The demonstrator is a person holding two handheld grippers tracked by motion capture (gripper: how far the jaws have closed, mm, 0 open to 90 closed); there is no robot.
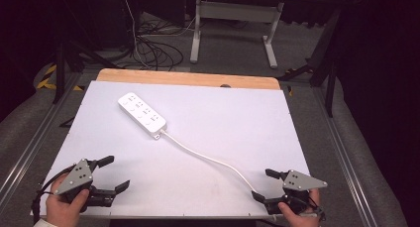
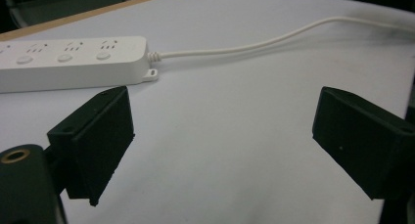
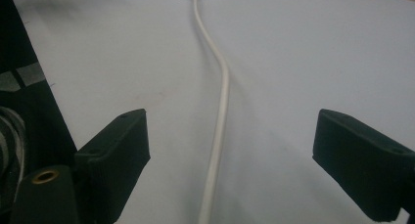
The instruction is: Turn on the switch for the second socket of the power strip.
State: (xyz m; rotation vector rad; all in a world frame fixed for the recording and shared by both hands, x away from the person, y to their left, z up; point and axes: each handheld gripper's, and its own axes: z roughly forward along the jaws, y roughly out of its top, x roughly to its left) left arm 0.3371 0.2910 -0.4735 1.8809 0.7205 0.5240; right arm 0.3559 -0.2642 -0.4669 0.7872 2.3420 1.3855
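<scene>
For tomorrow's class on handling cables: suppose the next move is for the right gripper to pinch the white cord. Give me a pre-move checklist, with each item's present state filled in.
1. right gripper open wide enough for the cord: ok, jaws stand well apart.
2. cord lined up between the jaws: ok, in the right gripper view it runs up the middle of the gap.
3. Jaws not yet touching the cord: ok, white sheet shows on both sides of it.
4. left gripper out of the way: ok, open at the near left corner, apart from the power strip.
5. Cord free of tangles: ok, a single loose curve across the table.
6. Plug end of the cord: cannot tell.
</scene>
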